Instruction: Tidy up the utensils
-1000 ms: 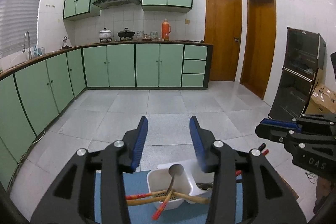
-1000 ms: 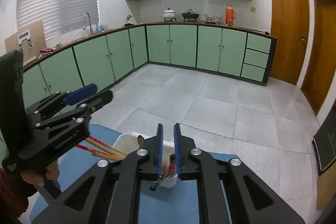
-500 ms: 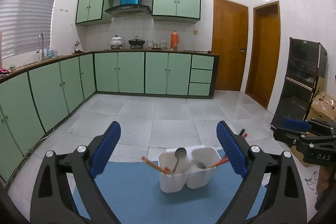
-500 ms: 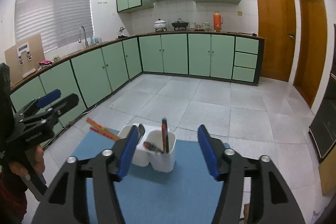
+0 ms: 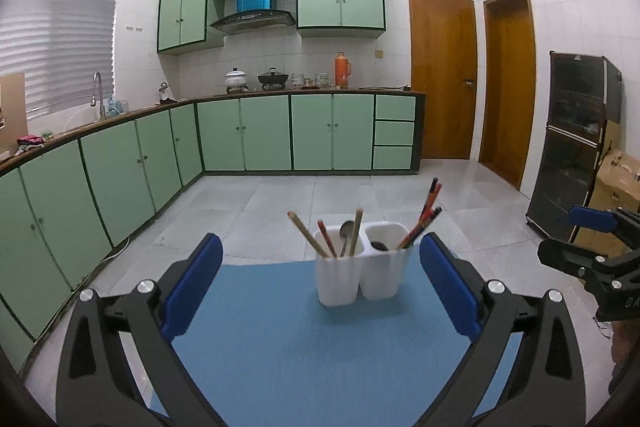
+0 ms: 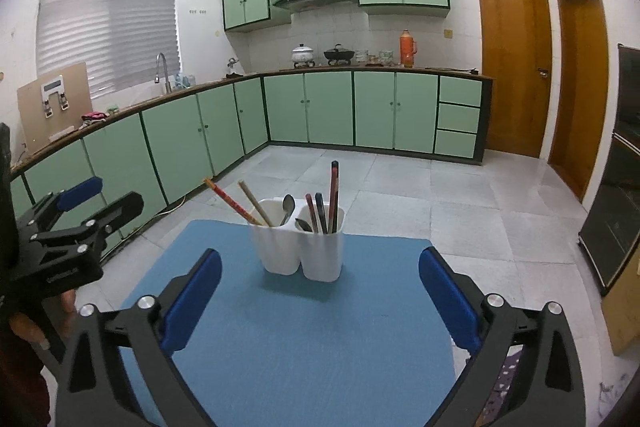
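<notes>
A white two-compartment utensil holder (image 5: 362, 277) (image 6: 302, 251) stands upright on a blue mat (image 5: 320, 359) (image 6: 292, 339). Its left compartment holds wooden and red chopsticks (image 5: 308, 237) and a metal spoon (image 5: 346, 233). Its right compartment holds red and dark chopsticks (image 5: 424, 219) and another spoon (image 6: 304, 225). My left gripper (image 5: 320, 287) is open and empty, well back from the holder. My right gripper (image 6: 320, 291) is open and empty too, also back from it. Each gripper shows at the side of the other's view, the right one (image 5: 588, 251) and the left one (image 6: 76, 219).
The mat lies on a table over a grey tiled floor (image 5: 280, 203). Green cabinets (image 5: 248, 135) with a counter line the left and far walls. Wooden doors (image 5: 440, 79) stand at the far right. A dark cabinet (image 5: 576, 143) and a cardboard box (image 5: 612, 187) stand at the right.
Both grippers opened wide and drew back from the holder. The right gripper let go of the chopsticks it held into the right compartment. The holder now stands farther off in both views.
</notes>
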`<control>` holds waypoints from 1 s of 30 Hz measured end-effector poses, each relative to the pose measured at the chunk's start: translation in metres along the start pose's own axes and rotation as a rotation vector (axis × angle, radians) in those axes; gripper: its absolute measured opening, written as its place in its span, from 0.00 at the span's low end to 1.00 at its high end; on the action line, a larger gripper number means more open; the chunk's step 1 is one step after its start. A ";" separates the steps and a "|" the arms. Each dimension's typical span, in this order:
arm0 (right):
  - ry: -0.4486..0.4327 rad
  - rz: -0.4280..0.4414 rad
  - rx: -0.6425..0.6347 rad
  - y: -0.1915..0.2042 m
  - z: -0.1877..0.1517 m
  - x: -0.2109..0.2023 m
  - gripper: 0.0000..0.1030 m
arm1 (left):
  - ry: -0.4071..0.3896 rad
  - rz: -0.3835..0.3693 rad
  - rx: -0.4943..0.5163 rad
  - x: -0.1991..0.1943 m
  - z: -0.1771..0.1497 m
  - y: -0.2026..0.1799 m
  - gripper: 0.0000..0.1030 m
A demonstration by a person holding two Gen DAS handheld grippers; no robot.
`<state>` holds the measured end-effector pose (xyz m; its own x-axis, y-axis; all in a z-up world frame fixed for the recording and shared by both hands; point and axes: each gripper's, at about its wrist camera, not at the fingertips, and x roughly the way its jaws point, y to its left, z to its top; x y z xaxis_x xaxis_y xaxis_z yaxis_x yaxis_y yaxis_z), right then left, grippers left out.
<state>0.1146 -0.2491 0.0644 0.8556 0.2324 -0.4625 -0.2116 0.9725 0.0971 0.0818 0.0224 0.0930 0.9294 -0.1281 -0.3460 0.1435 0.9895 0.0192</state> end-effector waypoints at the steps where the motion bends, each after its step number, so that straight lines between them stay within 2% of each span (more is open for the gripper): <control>1: -0.003 -0.003 0.002 0.000 -0.002 -0.003 0.94 | 0.008 -0.006 -0.004 -0.005 -0.002 0.000 0.94; 4: -0.014 -0.012 0.005 0.005 -0.006 -0.013 0.94 | 0.016 -0.010 -0.007 -0.017 -0.009 -0.001 0.94; 11: -0.030 0.027 0.006 0.018 -0.011 -0.030 0.94 | 0.018 -0.005 -0.035 -0.043 -0.019 0.000 0.94; 30: -0.050 0.025 -0.030 0.040 -0.017 -0.048 0.94 | -0.012 -0.004 -0.048 -0.073 -0.021 0.004 0.94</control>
<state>0.0566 -0.2214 0.0758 0.8723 0.2581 -0.4153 -0.2469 0.9656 0.0815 0.0077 0.0369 0.0990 0.9329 -0.1327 -0.3348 0.1311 0.9910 -0.0274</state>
